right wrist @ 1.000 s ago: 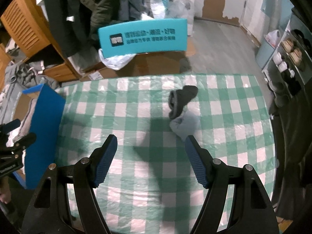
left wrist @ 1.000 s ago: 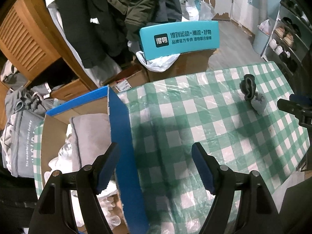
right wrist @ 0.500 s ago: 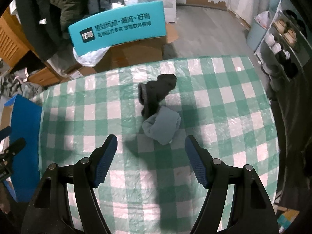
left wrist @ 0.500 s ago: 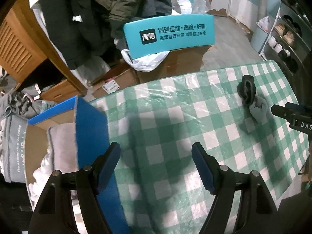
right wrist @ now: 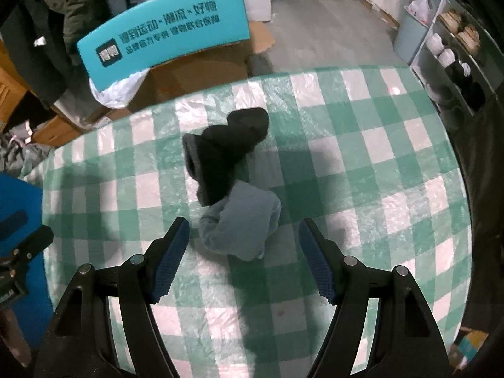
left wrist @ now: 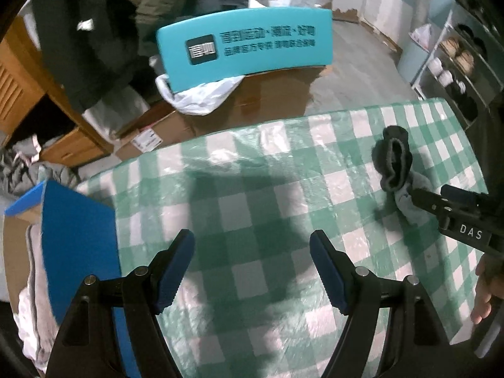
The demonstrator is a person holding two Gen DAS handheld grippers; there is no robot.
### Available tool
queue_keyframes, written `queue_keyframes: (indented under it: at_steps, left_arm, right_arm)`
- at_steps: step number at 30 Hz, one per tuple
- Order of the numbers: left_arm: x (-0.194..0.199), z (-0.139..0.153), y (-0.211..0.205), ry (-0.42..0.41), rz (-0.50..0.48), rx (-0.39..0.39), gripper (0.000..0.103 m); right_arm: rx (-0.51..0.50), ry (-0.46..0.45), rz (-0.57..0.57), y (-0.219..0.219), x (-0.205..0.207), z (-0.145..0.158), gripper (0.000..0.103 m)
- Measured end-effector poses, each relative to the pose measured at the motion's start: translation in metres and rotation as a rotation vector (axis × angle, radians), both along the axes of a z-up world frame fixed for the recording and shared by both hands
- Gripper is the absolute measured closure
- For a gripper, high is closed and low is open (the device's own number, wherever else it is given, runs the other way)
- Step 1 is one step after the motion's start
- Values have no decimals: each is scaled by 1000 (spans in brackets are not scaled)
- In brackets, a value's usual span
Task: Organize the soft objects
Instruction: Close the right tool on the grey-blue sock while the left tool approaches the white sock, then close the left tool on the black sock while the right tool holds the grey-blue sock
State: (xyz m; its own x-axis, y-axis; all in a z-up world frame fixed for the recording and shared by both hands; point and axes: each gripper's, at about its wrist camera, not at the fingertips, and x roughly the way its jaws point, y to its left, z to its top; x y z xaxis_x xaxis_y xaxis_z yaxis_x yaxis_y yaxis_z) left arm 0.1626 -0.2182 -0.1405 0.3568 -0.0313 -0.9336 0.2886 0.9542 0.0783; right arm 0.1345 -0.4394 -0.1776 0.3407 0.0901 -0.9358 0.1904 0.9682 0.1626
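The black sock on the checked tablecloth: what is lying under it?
One end of the black sock rests on the light blue sock; the remainder lies on the green checked tablecloth. The overlapped part of the blue sock is covered and cannot be seen.

Cardboard box (left wrist: pixel 75 242): cut off at left edge, contents mostly hidden. Shelf items (right wrist: pixel 453 53): too small to identify. Teal sign (left wrist: pixel 245 47): lettering blurred.

Cluttered home room, hanging coats (left wrist: pixel 104 31), shoe rack (right wrist: pixel 456 60), checked tablecloth (right wrist: pixel 378 157)
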Motion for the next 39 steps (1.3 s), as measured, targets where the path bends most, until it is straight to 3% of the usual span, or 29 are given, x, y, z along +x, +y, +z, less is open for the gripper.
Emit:
queue_keyframes:
  at_steps: [9, 13, 16, 18, 32, 39]
  left_arm:
    - [11, -18, -16, 28, -35, 5, 26]
    - [16, -17, -22, 21, -47, -4, 26]
    - [19, -16, -29, 23, -58, -20, 22]
    - [21, -16, -35, 26, -68, -27, 22]
    - [29, -23, -111, 56, -211, -68, 16]
    - [37, -29, -151, 48, -267, -27, 16]
  right_arm:
    - [-8, 22, 18, 4, 5, -23, 32]
    - [-19, 30, 54, 12, 3, -31, 60]
    - [-13, 25, 60, 11, -2, -27, 74]
    - [3, 26, 47, 7, -4, -23, 78]
    - [0, -3, -79, -48, -12, 3, 79]
    - [29, -1, -106, -59, -18, 5, 79]
